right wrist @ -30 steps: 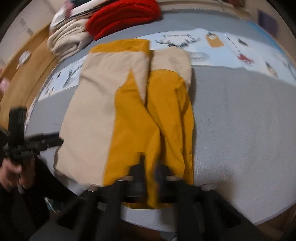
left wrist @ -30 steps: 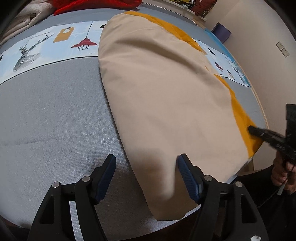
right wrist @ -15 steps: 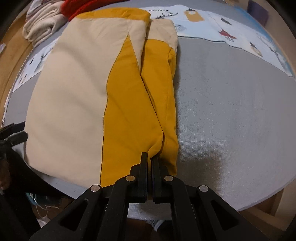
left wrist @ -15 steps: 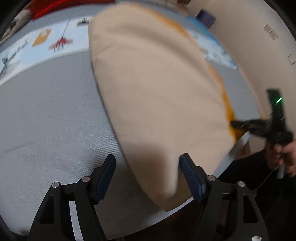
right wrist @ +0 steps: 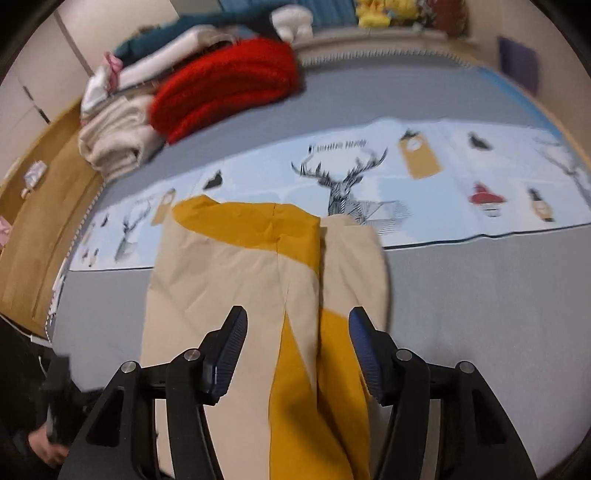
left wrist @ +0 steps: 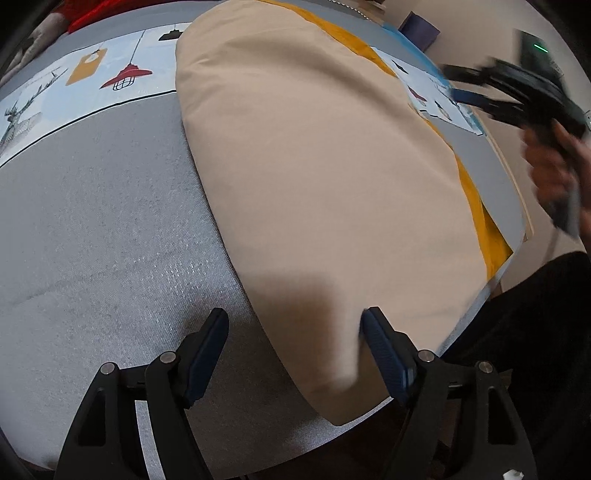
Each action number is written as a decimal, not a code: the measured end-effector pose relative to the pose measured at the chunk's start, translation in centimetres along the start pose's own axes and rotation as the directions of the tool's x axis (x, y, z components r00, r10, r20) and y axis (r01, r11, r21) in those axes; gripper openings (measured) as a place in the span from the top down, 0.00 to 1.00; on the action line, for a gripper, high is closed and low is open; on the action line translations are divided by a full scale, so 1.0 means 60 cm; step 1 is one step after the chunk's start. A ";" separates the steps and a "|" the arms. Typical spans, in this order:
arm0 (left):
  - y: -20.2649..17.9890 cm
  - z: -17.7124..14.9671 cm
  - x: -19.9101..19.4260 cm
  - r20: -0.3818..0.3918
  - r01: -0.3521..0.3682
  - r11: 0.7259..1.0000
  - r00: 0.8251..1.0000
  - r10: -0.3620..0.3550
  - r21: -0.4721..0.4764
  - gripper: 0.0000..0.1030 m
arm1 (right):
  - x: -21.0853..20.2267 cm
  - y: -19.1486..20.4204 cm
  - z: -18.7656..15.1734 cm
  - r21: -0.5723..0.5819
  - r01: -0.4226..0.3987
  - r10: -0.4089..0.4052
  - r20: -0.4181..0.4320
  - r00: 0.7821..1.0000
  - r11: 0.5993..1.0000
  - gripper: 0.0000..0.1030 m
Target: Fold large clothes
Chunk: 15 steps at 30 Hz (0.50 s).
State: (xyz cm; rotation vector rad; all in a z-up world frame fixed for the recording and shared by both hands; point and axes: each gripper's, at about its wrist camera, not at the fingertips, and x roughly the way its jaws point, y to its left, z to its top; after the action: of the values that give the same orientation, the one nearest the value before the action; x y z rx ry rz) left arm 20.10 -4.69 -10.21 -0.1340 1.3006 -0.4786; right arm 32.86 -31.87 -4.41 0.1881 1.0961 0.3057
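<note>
A large beige and mustard-yellow garment lies flat on the grey bed, its near end at the bed's front edge. In the right wrist view the garment shows a yellow top band and yellow panels running toward me. My left gripper is open, low over the garment's near left edge. My right gripper is open above the garment's yellow panels, holding nothing. In the left wrist view it hovers, blurred, over the bed's right side.
A printed strip with deer and lamps crosses the bed. Folded red, cream and other clothes are stacked at the far left. A wooden side board runs along the left. A wall stands at the right.
My right gripper has opened, let go of the yellow hem, and risen over the garment. My left gripper has stayed open near the garment's near end.
</note>
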 end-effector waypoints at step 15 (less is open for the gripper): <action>0.002 0.009 0.007 -0.002 0.026 1.000 1.000 -0.026 0.000 0.24 | 0.169 -0.069 0.084 0.230 -0.007 0.006 0.004 1.000 0.973 0.99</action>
State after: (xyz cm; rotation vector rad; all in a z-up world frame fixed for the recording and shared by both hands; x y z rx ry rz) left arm 20.69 -4.87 -10.50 -0.1504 1.3020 -0.5008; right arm 42.29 -32.36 -11.95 0.3987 1.1272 0.1829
